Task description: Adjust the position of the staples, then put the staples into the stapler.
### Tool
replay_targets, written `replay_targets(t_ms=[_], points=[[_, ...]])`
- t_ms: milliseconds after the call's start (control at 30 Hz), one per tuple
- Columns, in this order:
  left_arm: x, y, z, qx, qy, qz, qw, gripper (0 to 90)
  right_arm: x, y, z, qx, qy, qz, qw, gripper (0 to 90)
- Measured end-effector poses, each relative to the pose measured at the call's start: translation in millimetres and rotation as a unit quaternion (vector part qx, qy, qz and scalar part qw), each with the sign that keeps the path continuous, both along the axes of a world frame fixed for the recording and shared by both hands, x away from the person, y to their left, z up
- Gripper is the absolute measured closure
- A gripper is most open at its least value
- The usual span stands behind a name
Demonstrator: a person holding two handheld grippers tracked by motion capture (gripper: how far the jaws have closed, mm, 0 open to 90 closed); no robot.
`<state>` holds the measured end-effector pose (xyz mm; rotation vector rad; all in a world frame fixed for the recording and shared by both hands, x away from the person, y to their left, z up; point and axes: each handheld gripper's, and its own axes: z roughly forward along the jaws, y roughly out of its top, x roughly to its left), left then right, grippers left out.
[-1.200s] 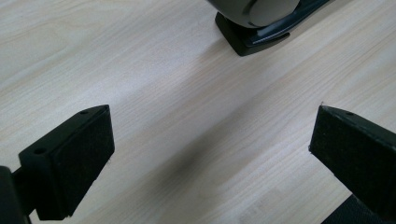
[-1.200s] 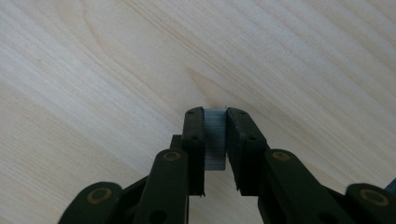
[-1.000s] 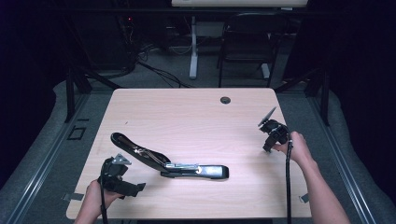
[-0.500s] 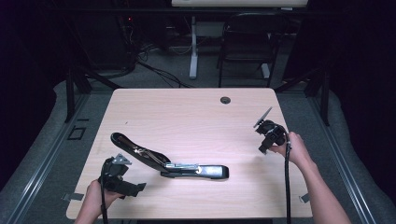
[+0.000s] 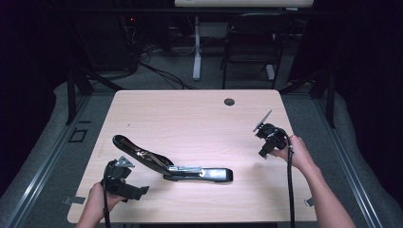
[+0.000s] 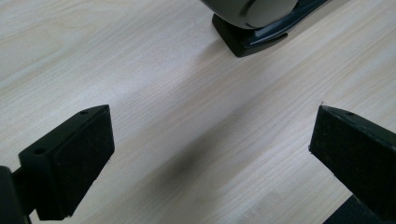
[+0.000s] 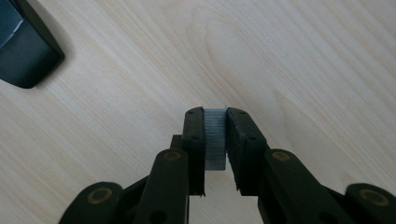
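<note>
The strip of staples (image 7: pixel 215 137) is pinched between the jaws of the right tool (image 5: pixel 268 141), which has drifted slightly inward over the right side of the surface (image 5: pixel 190 118) since a second ago. The opened stapler (image 5: pixel 171 164) lies unmoved near the front edge. The left tool (image 5: pixel 124 183) stays beside it, jaws spread wide.
</note>
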<state>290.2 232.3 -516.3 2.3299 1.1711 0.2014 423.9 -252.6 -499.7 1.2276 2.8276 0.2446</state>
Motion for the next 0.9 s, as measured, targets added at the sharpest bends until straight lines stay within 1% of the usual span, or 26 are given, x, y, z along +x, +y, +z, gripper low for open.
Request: replay_targets(t_ms=[33, 67, 100, 167, 200, 233, 267, 300, 333, 367, 400, 433, 467, 533, 600, 700, 733, 767, 800, 833, 900], points=[[0.0, 0.0, 0.0, 0.000, 0.000, 0.000, 1.0000, 0.0, -0.5, 1.0, 0.0, 0.003, 0.002, 0.000, 1.0000, 78.4], [0.0, 0.1, 0.0, 0.000, 0.000, 0.000, 1.0000, 0.0, -1.0, 1.9, 0.0, 0.001, 0.000, 0.003, 1.0000, 78.4], [-0.2, 0.3, 0.0, 0.000, -0.001, 0.000, 1.0000, 0.0, -1.4, 3.3, 1.0, -0.003, 0.000, 0.004, 1.0000, 78.4], [-0.2, 0.6, 0.3, 0.001, -0.001, 0.000, 1.0000, 0.0, -1.6, 5.0, 1.9, -0.003, 0.004, 0.011, 0.9999, 78.4], [-0.3, 0.6, 0.3, 0.000, -0.001, 0.000, 1.0000, 0.0, -2.9, 6.8, 1.8, -0.001, -0.001, 0.006, 1.0000, 78.4], [-0.3, 0.5, 0.4, 0.000, -0.002, 0.000, 1.0000, 0.0, -2.6, 7.3, 2.3, 0.000, 0.001, 0.010, 0.9999, 78.4], [-0.3, 0.5, 0.4, 0.000, -0.002, 0.000, 1.0000, 0.0, -2.8, 8.0, 2.1, 0.000, -0.001, 0.012, 0.9999, 78.4], [-0.3, 0.4, 0.3, 0.000, -0.001, 0.000, 1.0000, 0.0, -2.3, 8.8, 3.3, -0.004, 0.004, 0.017, 0.9998, 78.4], [-0.2, 0.4, 0.4, 0.000, -0.001, -0.001, 1.0000, 0.0, -3.0, 9.5, 2.8, 0.000, 0.001, 0.014, 0.9999, 78.4], [-0.2, 0.3, 0.3, 0.000, -0.001, -0.001, 1.0000, 0.0, -3.0, 10.1, 3.2, -0.001, 0.002, 0.016, 0.9999, 78.4], [-0.1, 0.3, 0.3, 0.000, -0.001, -0.001, 1.0000, 0.0, -3.4, 10.9, 3.0, 0.003, 0.001, 0.017, 0.9999, 78.4], [-0.1, 0.2, 0.3, 0.000, -0.001, -0.002, 1.0000, 0.0, -4.7, 11.9, 1.9, 0.012, -0.004, 0.010, 0.9999, 78.4], [0.0, 0.1, 0.2, 0.000, 0.000, -0.002, 1.0000, 0.0, -4.3, 12.2, 2.6, 0.010, -0.002, 0.017, 0.9998, 78.4], [-0.1, 0.0, 0.3, 0.000, 0.000, -0.002, 1.0000, 0.0, -4.6, 14.2, 4.2, 0.005, 0.000, 0.021, 0.9998, 78.4], [-0.4, -0.1, 0.5, 0.000, -0.001, -0.002, 1.0000, 0.0, -5.5, 16.1, 5.0, 0.008, 0.001, 0.022, 0.9997, 78.4], [-0.3, 0.0, 1.0, 0.000, -0.001, -0.002, 1.0000, 0.0, -6.5, 18.1, 4.9, 0.010, -0.004, 0.029, 0.9995, 78.4], [-0.2, -0.1, 1.0, 0.000, -0.001, -0.002, 1.0000, 0.0, -7.1, 18.9, 4.8, 0.014, -0.003, 0.028, 0.9995, 78.4], [0.0, -0.2, 1.1, 0.000, -0.001, -0.002, 1.0000, 0.0, -7.4, 19.4, 4.9, 0.014, -0.004, 0.028, 0.9995, 78.4], [0.1, -0.3, 0.9, -0.001, -0.003, -0.001, 1.0000, 0.0, -7.0, 19.7, 6.1, 0.009, 0.000, 0.032, 0.9994, 78.4], [0.3, -0.3, 0.8, -0.002, -0.002, -0.001, 1.0000, 0.0, -7.0, 20.2, 6.4, 0.007, -0.001, 0.035, 0.9994, 78.4], [0.5, -0.2, 0.7, -0.002, -0.002, -0.001, 1.0000, 0.0, -7.7, 21.9, 7.1, 0.008, 0.000, 0.037, 0.9993, 78.4]])
